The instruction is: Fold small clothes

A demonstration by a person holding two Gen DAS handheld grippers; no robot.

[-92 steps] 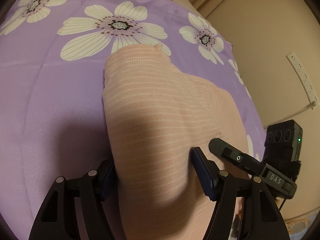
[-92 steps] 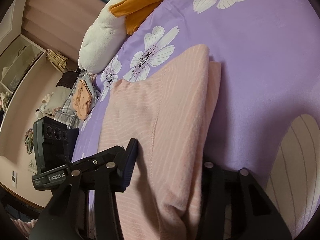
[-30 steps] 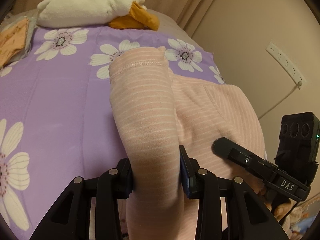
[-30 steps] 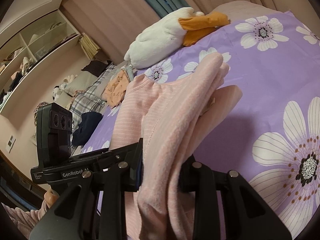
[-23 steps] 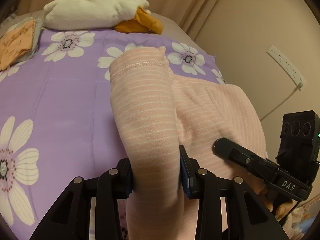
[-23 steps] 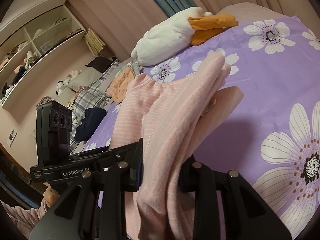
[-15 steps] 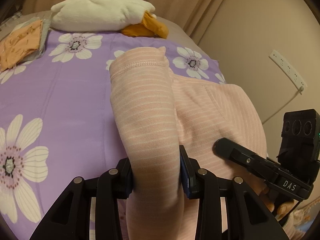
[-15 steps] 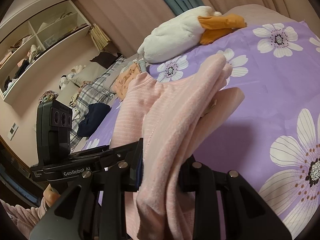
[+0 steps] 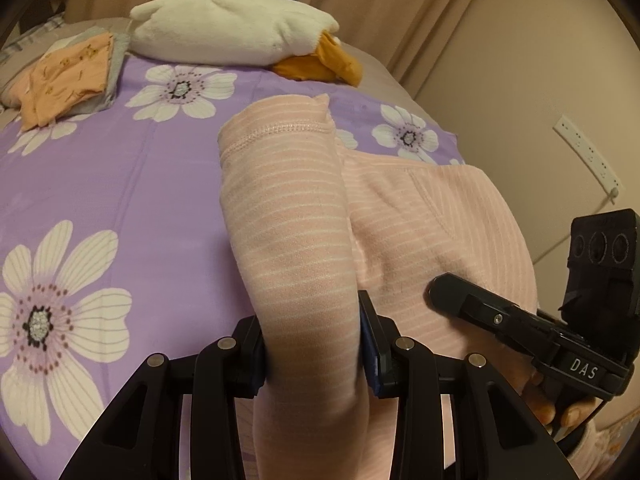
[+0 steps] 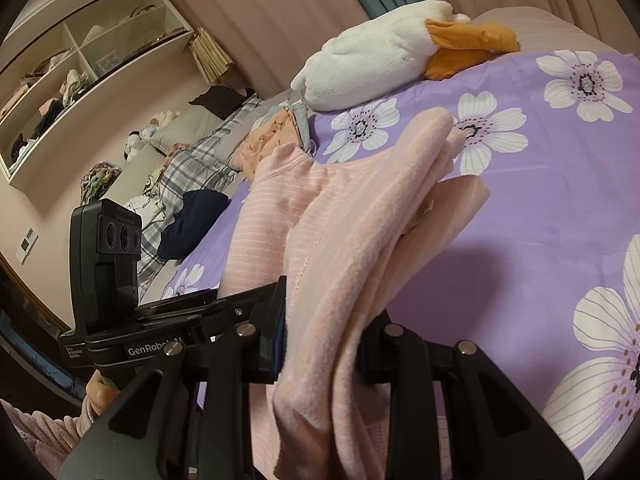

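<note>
Both grippers now clamp the pink striped garment: 3 s ago the jaws stood open around it flat on the bedspread, now the left gripper (image 9: pixel 312 340) is closed on a rolled band of cloth and the right gripper (image 10: pixel 324 344) is closed on a bunched stack of layers, and both have carried it across the bed over the last second, more of the far bed in view each frame. Judgement: a fold is mid-carry, the lifted edge being brought over; it still needs laying down and releasing. Pink striped garment (image 9: pixel 288 216) sits nearest, raised off the purple floral bedspread (image 9: pixel 120 184) at the gripped end, the rest draping to the right toward the right gripper. Soft fleecy knit, thin white stripes, stitched hem at the far end, several layers already doubled up. Further off on the left, a folded orange garment (image 9: pixel 64 76); farthest, a white plush duck (image 9: pixel 232 32) by the curtains.
</note>
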